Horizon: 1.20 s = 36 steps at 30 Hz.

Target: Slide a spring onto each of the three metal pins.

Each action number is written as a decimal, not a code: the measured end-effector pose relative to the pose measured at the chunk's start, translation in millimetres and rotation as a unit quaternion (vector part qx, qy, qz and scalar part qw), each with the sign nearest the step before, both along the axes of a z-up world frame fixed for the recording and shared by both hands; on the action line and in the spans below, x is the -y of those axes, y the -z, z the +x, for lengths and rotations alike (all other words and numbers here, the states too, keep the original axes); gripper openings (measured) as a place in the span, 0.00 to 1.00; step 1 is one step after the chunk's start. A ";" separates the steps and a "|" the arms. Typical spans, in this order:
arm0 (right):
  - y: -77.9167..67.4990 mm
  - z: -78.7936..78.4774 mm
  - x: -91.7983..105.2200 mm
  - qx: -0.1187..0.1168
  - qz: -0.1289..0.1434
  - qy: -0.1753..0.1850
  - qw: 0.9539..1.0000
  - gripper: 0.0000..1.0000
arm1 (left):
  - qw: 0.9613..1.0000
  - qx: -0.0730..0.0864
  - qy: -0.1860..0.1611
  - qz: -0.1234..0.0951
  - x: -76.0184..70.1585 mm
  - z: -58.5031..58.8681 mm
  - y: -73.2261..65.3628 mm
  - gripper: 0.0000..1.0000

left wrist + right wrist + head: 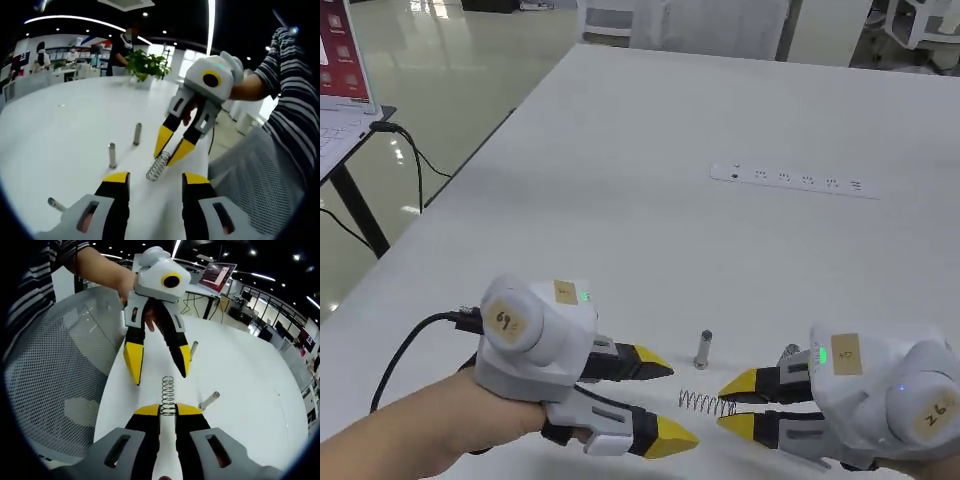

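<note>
Metal: 1 spring [168,390] tight in R gripper [168,411] jaws; L gripper [155,178] jaws wide, empty; 3 pins [137,134] [112,155] [55,204].

The head view is bright, evenly lit from overhead and sharp throughout. The glossy floor [450,60] at the upper left throws back white glare. The white surface [650,150] carries only faint, soft shadows beneath the right tongs [725,403]. Both gripper views bend strongly toward their edges. There the ceiling strip lights [210,20] burn out against dark surroundings, and the surface looks washed pale.
</note>
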State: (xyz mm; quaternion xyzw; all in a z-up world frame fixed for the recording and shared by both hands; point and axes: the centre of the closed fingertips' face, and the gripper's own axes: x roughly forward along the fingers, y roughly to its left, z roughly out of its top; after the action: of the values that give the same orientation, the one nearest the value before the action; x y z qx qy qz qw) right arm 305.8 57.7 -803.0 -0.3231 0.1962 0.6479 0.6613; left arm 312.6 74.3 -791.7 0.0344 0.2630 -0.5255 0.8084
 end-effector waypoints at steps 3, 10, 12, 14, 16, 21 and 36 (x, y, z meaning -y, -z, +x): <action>-0.6 -2.9 -0.6 -0.002 0.000 -0.006 1.000 0.08 | 1.000 0.000 0.001 -0.002 2.3 0.7 -1.6 0.29; -8.7 -5.6 -3.7 -0.003 0.011 -0.011 1.000 0.08 | 1.000 -0.002 0.017 -0.015 12.6 -3.6 -2.7 0.17; -10.9 -6.2 -4.0 -0.006 0.015 -0.011 1.000 0.08 | 1.000 0.001 0.022 -0.014 14.7 -4.6 -2.6 0.14; -10.1 -6.3 -2.2 -0.002 0.011 -0.014 1.000 0.08 | 1.000 0.008 0.023 -0.014 15.4 -3.4 -2.9 0.11; -9.5 -7.4 -0.6 -0.006 0.011 -0.014 1.000 0.08 | 1.000 0.012 0.027 -0.009 15.3 -3.1 -1.5 0.06; -9.6 -7.6 2.0 -0.006 0.010 -0.013 1.000 0.08 | 0.999 0.021 0.042 -0.009 18.7 -4.5 -2.0 0.05; -4.4 -10.0 10.5 -0.033 0.011 0.013 0.999 0.12 | 0.997 0.026 0.075 -0.018 22.1 -9.5 -5.2 0.03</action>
State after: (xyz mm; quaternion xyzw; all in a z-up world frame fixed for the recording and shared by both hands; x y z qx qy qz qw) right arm 295.8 47.3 -798.5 -0.2912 0.2150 0.6521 0.6662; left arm 303.1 52.2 -786.6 0.0531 0.2294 -0.5881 0.7738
